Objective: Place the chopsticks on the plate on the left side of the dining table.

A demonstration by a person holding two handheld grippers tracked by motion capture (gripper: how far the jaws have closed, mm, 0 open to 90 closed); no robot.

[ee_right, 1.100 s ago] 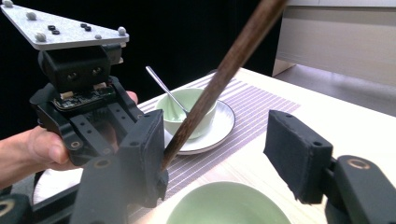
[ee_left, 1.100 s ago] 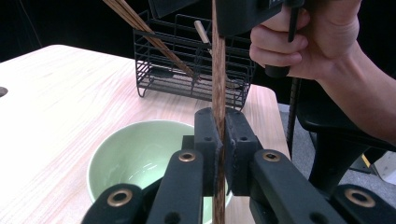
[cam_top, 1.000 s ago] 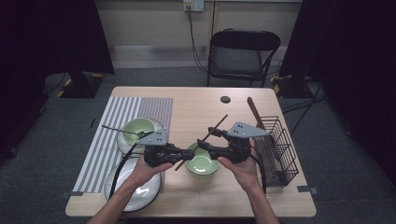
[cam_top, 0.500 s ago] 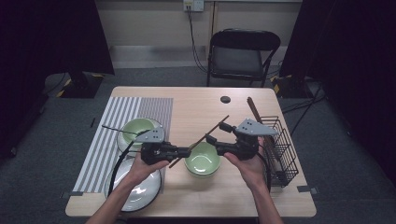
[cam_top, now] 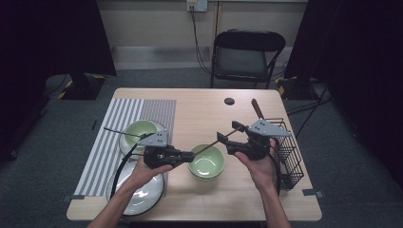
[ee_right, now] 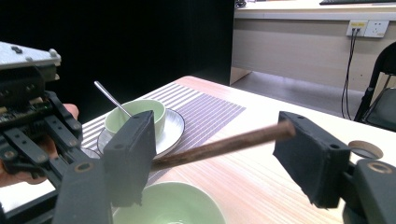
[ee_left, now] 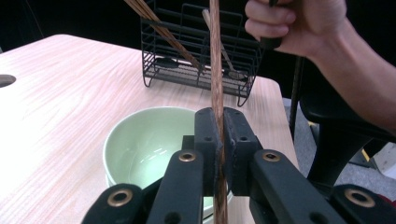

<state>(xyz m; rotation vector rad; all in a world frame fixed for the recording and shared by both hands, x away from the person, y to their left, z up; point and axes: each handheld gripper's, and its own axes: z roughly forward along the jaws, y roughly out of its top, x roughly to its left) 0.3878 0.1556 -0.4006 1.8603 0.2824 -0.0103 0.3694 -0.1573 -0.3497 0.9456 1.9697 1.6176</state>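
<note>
The light wooden table (cam_top: 199, 107) carries a black wire rack (cam_top: 290, 152) at its right edge and a pale green ceramic bowl (cam_top: 206, 164) near the front edge. Above that bowl, the left gripper (cam_top: 186, 156) is clamped on a brown wooden chopstick (cam_top: 211, 144). The right gripper (cam_top: 227, 133) stands wide open around its far end. If the left lets go before the right closes, I'd expect the stick to drop into the bowl.
</note>
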